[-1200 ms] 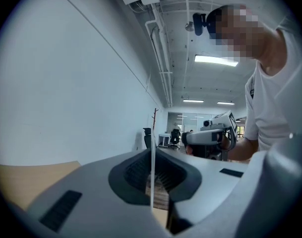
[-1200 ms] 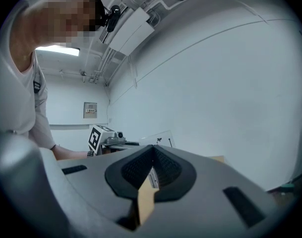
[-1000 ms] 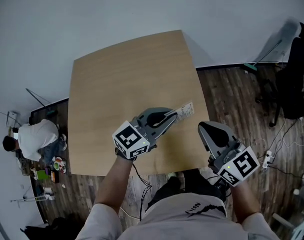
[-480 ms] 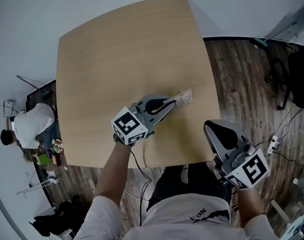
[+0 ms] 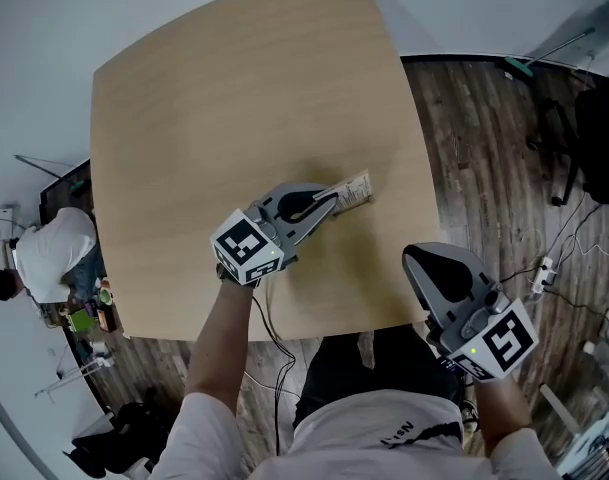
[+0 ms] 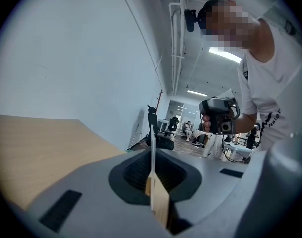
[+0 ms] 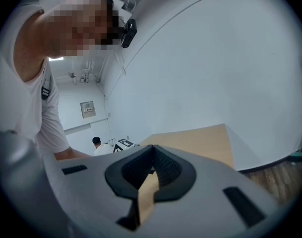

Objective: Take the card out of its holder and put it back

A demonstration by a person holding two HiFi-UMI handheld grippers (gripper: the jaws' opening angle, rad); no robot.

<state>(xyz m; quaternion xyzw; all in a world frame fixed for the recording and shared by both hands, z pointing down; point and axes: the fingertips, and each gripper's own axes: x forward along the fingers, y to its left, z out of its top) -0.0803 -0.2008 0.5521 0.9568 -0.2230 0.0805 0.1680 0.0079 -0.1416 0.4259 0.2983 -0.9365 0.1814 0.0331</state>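
A pale card holder with print on it lies low over the wooden table, right of centre. My left gripper is shut on its near end. In the left gripper view the holder shows edge-on as a thin white strip sticking out of the closed jaws. I cannot tell whether the card is inside. My right gripper hovers at the table's front right corner, jaws shut and nothing between them. It also appears in the left gripper view, held in a hand.
Dark wood floor surrounds the table. A black office chair stands at the far right, with cables and a power strip nearby. A person in a white shirt crouches among small items at the left.
The head camera has shifted, so the table sits higher and larger in view. My left gripper with the holder has moved slightly in from the table's right edge. The right gripper stays shut.
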